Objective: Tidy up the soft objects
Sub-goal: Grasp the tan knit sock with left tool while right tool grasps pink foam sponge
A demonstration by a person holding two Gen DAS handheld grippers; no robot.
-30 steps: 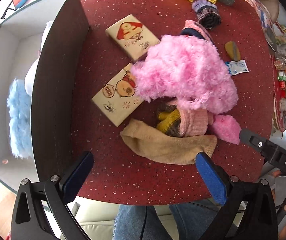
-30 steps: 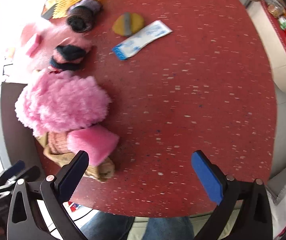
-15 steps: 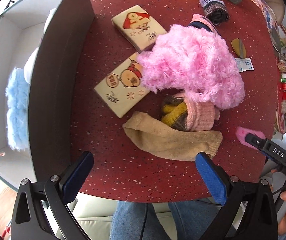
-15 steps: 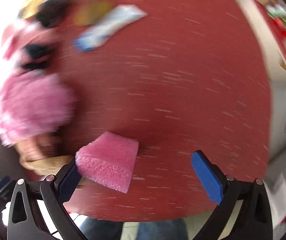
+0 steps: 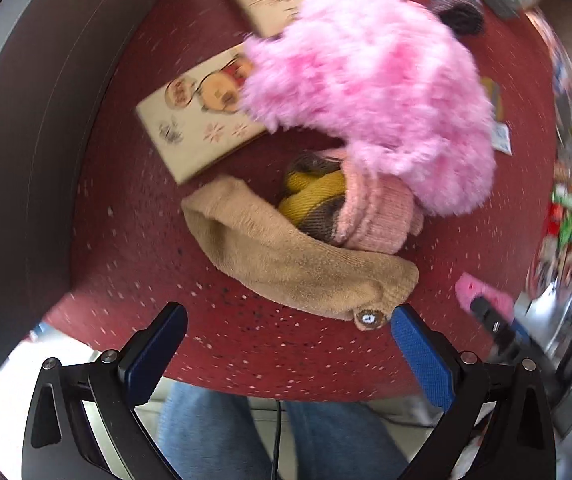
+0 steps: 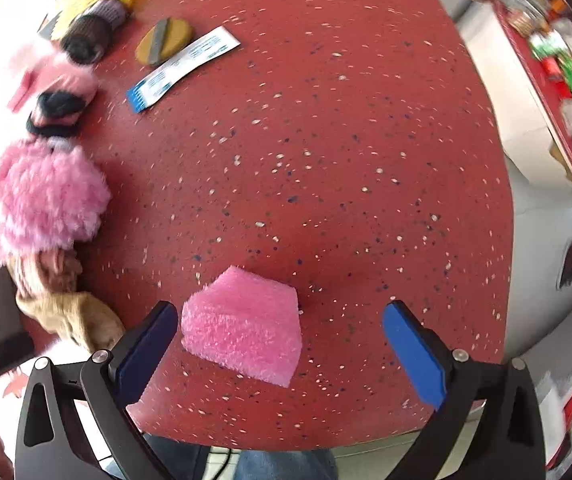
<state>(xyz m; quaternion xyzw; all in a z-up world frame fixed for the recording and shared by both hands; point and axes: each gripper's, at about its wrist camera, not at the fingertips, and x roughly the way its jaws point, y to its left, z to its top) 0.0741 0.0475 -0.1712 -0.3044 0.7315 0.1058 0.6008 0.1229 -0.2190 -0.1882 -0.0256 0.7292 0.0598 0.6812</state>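
**Foam block off-centre between right jaws, risk of a bad pinch**

Pink foam block (image 6: 245, 326) lies on the red speckled table (image 6: 346, 160), between the spread fingers of the right gripper (image 6: 279, 340). It is nearly touching the left finger and well apart from the right one. No contact visible on either pad.

Risks, as I judge them:
- Closing from here, one finger lands first and shoves the foam sideways, or it gets a skewed corner pinch. Foam compresses, so a shallow grip may slip out on the lift.
- The block is near the table edge; a push toward the person could knock it off.

Left gripper (image 5: 286, 344) is also spread wide and holds nothing. Its right finger is just beside the cuff of the tan sock (image 5: 286, 256).

Around the foam block:
- To its left is the sock pile: tan sock, a pink knit piece (image 5: 378, 216), and the fluffy pink item (image 6: 41, 200) on top. The layers overlap, so grabbing one may drag the others.
- Beyond it are a blue-white sachet (image 6: 183, 66) and a rolled dark sock (image 6: 85, 36), both well apart.
- Left view is motion-blurred, so fine detail there is uncertain.
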